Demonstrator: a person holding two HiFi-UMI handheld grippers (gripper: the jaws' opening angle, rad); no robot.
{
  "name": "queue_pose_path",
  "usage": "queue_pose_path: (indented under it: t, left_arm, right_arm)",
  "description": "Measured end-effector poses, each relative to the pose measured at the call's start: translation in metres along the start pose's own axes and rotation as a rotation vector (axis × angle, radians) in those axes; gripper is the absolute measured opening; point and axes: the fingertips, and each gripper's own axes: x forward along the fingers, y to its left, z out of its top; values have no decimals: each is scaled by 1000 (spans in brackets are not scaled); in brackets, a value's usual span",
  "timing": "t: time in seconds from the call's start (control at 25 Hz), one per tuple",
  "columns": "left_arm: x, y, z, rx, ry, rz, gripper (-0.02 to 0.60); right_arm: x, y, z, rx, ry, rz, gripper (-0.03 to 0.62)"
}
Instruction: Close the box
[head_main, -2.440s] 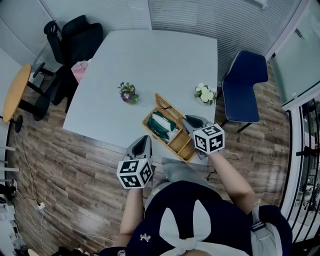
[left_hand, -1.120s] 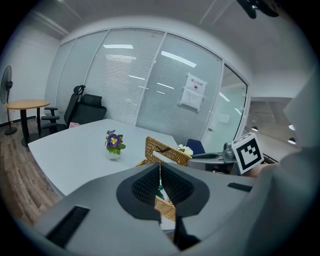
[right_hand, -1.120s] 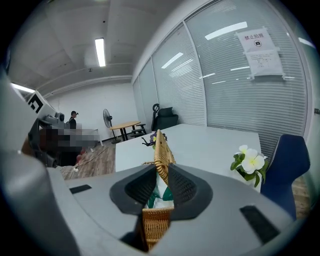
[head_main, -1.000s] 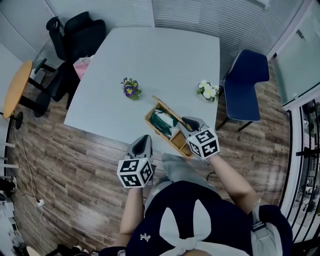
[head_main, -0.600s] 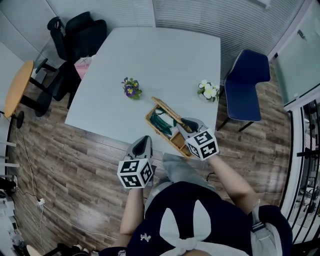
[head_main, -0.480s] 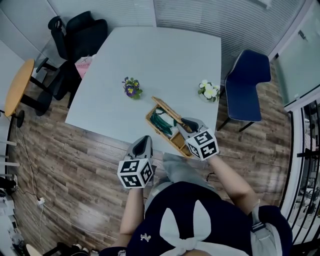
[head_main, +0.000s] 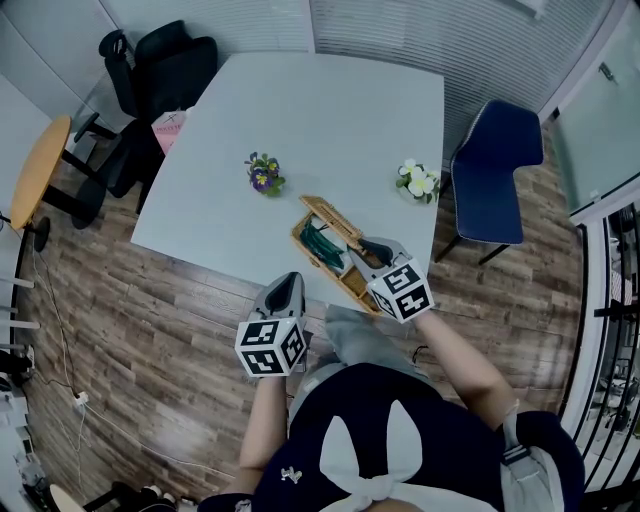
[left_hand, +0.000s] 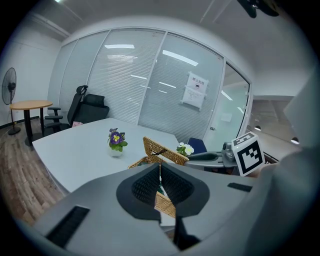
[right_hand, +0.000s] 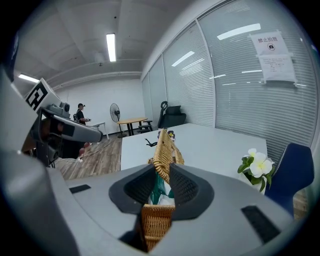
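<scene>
My right gripper, jaws just opening, pinches the lid edge. Left gripper closed, empty, short of the table edge.

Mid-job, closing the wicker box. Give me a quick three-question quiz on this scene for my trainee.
1. True or false: the lid of the wicker box lies fully shut.
2. Which claw has the lid's rim between its jaws?
3. Fill in: the flowers nearest the blue chair are ___ in colour.

Key
1. False: the lid stands tilted up over the box.
2. The right claw. It grips the rim, though its jaws have just been opening a little.
3. White.
</scene>
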Motion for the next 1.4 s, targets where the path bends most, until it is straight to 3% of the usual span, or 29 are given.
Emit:
queue_pose_path:
  t: [1.4]
  left_arm:
    - [-4, 2, -12, -15, 15, 12, 26]
  right_arm:
    - [10, 30, -17, -167, 65, 38, 106]
